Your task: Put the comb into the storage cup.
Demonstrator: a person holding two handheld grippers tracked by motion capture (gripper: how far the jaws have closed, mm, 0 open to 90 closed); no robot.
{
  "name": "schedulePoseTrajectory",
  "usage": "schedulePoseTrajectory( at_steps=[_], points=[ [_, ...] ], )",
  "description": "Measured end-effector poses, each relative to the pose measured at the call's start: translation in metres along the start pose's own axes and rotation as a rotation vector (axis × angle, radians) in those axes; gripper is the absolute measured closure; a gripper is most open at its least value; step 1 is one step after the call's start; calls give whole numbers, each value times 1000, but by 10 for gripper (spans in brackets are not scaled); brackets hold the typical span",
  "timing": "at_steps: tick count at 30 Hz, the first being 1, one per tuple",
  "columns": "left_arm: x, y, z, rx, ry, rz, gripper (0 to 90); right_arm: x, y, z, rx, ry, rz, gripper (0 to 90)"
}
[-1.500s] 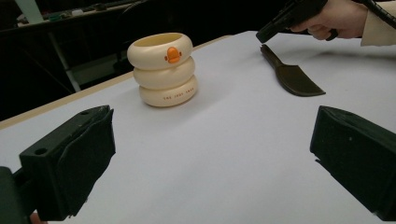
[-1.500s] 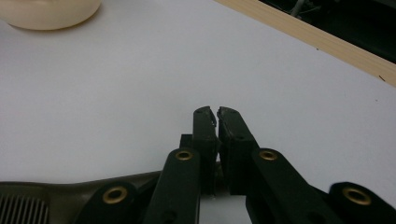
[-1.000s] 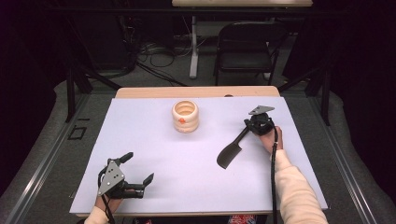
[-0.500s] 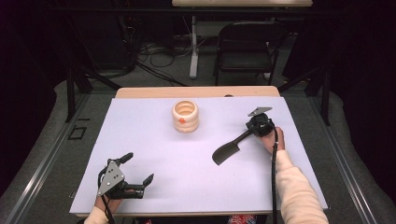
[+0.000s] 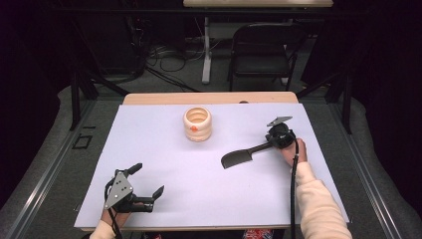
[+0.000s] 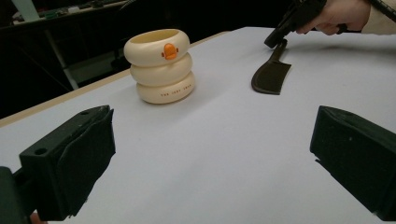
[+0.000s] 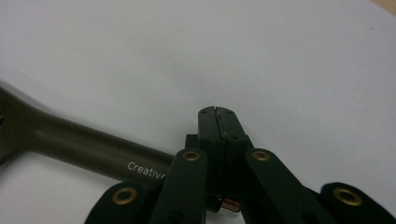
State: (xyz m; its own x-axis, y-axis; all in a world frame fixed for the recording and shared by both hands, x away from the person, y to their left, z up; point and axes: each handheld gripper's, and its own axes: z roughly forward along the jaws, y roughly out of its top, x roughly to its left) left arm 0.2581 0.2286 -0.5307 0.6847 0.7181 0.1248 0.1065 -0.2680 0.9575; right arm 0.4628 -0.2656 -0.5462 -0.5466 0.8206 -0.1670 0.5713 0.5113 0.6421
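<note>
R gripper (image 5: 271, 144) is clamped on the handle end of the dark flat plastic toy cleaver (image 5: 241, 157); blade lies on the white table (image 5: 164, 149), long axis running from jaws twd centre. L gripper (image 5: 147, 185), jaws wide, empty, well apart. Cream stacked-ring cup (image 5: 198, 124) sits beyond the blade.

The room is dark, and most of the light falls on the desk (image 5: 164, 149), which has a flat white top and a strip of pale wood along its far edge. Behind it stands a black folding chair (image 5: 261, 47) on the grey floor (image 5: 59, 129). Black cables (image 5: 164, 52) lie in loops on the floor near a white post (image 5: 206, 50). At the very top runs the pale edge of another table (image 5: 259, 2). Dark metal bars (image 5: 79, 92) slant down on the left.
</note>
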Motion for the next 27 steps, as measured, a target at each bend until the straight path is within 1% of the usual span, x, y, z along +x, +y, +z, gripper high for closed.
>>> schedulePoseTrajectory(
  at_steps=[13, 17, 18, 21, 27],
  points=[
    [0, 0, 0, 0, 2, 2, 1, 5, -4, -9, 50, 2, 5, 900],
    [0, 0, 0, 1, 2, 3, 1, 7, -5, -10, 64, 6, -5, 900],
    [0, 0, 0, 2, 2, 4, 1, 8, -5, -10, 77, 7, -9, 900],
    [0, 0, 0, 2, 3, 3, 1, 9, -5, -12, 89, 8, -2, 900],
    [0, 0, 0, 4, 3, 6, 1, 11, -6, -14, 97, 15, -2, 900]
  ],
)
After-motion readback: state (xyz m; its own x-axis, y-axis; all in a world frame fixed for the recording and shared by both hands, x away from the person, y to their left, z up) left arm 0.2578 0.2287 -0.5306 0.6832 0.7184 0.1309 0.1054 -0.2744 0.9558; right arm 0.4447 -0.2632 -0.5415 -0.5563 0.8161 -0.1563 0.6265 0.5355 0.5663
